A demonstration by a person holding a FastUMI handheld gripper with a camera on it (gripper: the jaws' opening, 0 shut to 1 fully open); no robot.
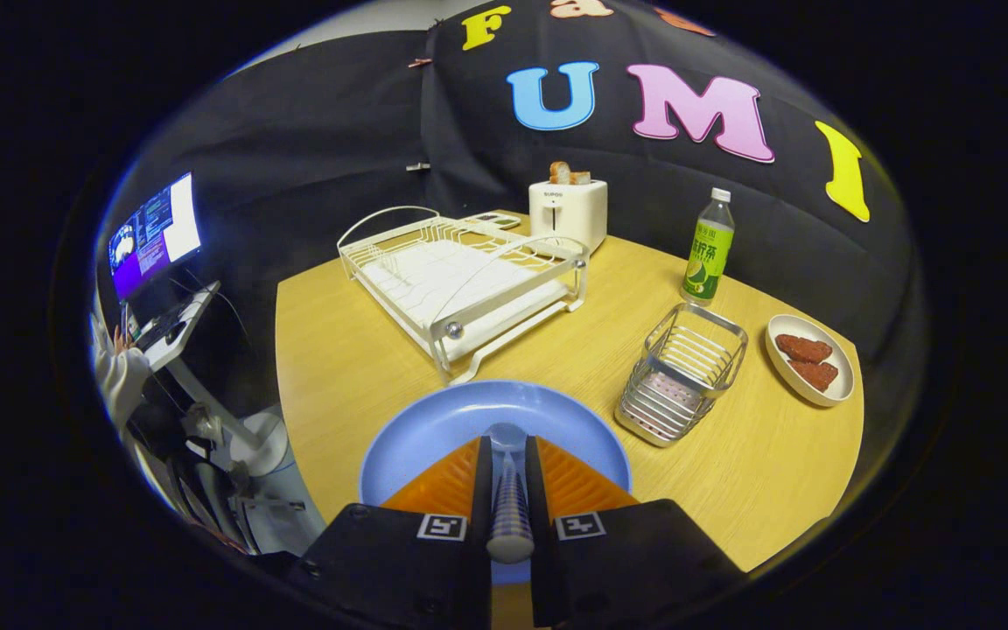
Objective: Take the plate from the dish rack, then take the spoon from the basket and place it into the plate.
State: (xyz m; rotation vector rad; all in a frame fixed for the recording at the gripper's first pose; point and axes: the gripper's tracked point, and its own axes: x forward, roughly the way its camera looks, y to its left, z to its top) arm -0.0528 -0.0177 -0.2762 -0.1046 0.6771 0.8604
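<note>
The claw (508,472) is clenched on the spoon (509,503): its 2 fingers press on the patterned handle from either side, and the bowl of the spoon pokes out just ahead of the fingertips, over the middle of the blue plate (434,429). That plate lies flat on the yellow worktop (338,350), directly under the fingers, so it is already out of the white dish rack (460,280), which stands beyond it with no dishes visible in it. The wire basket (683,372), to the right of the plate and apart from it, no longer holds the spoon. By this layout the first 2 parts of the task look done and the last 1 is in hand: setting the spoon into the plate. Whether the spoon's bowl touches the plate cannot be told from this angle. The next move calls for lowering until the spoon rests on the plate, then parting the fingers so it lies inside the rim rather than tipping over the edge, and lifting away without dragging the handle along.
</note>
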